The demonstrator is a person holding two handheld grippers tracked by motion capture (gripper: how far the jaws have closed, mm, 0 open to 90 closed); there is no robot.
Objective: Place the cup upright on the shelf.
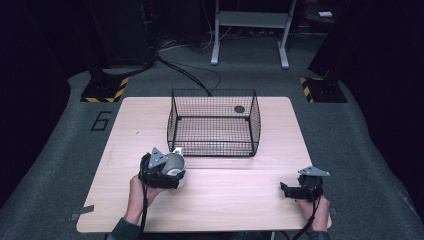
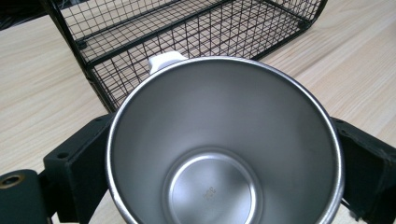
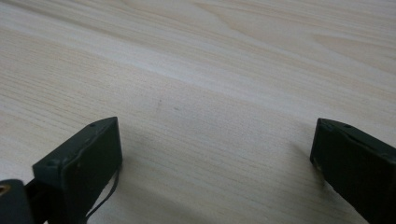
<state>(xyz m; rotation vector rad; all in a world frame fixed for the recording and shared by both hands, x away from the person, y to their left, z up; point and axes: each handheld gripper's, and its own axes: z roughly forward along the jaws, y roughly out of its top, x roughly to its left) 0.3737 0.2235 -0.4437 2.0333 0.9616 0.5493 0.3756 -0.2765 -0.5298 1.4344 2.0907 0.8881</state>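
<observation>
I have the steel cup (image 2: 224, 149) clamped between the jaws of my left gripper (image 1: 162, 172), held just short of the near wall of the wire basket (image 1: 214, 122) — its white handle (image 2: 164, 60) points toward the mesh. The basket looks empty, so I judge that if the cup belongs in there, the pickup is done and the lift over the rim and the release are left. My right gripper (image 1: 300, 190) rests near the table's (image 1: 235, 200) right front, jaws spread, holding nothing.
</observation>
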